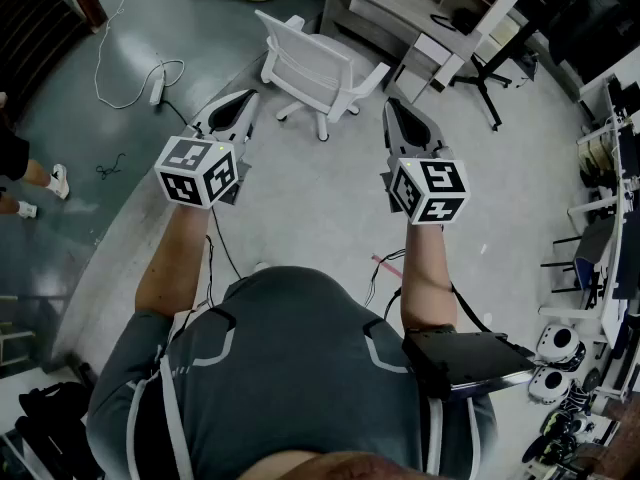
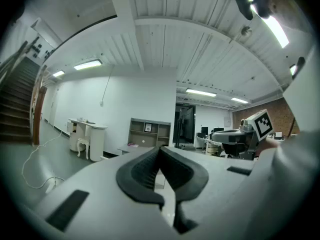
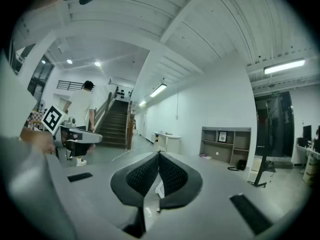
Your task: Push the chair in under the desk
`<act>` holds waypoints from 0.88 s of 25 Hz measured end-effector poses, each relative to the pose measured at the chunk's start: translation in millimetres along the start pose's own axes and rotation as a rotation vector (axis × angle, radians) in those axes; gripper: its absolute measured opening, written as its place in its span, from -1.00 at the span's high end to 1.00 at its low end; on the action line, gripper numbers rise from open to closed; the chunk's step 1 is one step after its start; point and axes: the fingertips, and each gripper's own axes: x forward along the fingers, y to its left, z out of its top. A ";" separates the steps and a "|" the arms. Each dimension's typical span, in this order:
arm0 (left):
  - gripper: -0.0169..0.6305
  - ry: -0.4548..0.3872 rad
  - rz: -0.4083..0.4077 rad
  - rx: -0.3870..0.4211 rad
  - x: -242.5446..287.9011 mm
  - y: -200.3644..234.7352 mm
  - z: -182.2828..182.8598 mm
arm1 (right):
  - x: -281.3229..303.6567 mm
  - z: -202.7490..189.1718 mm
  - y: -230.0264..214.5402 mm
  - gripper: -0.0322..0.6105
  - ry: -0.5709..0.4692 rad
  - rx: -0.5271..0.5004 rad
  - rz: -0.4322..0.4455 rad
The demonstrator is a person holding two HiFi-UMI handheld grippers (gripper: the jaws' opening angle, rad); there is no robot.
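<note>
1. I'm in an open-plan office-cum-lab: bare grey floor, white walls, strip lights overhead.
2. Ahead of my left tongs and right tongs stands a grey desk with a white swivel chair.
3. Left of the left tongs are a power strip and a staircase.
4. Right of the right tongs stand racks of equipment.

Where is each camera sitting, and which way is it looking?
Head view: on the person's head, looking steeply down at the white chair, own arms, left gripper and right gripper.
Left gripper view: on that gripper, looking level past shut jaws at a shelf unit; right gripper shows at right.
Right gripper view: on that gripper, level, past shut jaws; left gripper shows at left.
Shared: both gripper views show the shelf unit and stairs.
</note>
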 end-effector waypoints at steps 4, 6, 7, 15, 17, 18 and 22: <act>0.92 -0.002 0.013 -0.002 -0.5 8.9 1.5 | 3.5 -2.0 -0.5 0.81 0.006 0.005 -0.013; 0.92 -0.007 0.020 -0.007 -1.0 13.3 3.0 | 5.1 -2.0 -0.2 0.81 0.007 0.006 -0.014; 0.92 -0.007 0.022 -0.006 -1.9 14.5 3.5 | 5.0 -1.9 0.3 0.81 0.008 0.008 -0.016; 0.92 -0.009 0.043 -0.022 -7.2 28.3 2.5 | 7.4 0.9 1.0 0.81 -0.003 0.030 -0.051; 0.92 -0.008 0.042 -0.026 -7.8 33.0 2.4 | 10.6 -0.1 3.4 0.81 0.005 0.018 -0.054; 0.92 -0.009 0.042 -0.027 -9.1 34.9 2.4 | 11.5 -0.8 5.3 0.81 0.008 0.016 -0.056; 0.92 0.001 0.048 -0.014 -12.6 45.4 0.8 | 17.3 -2.7 15.3 0.81 0.019 0.013 -0.055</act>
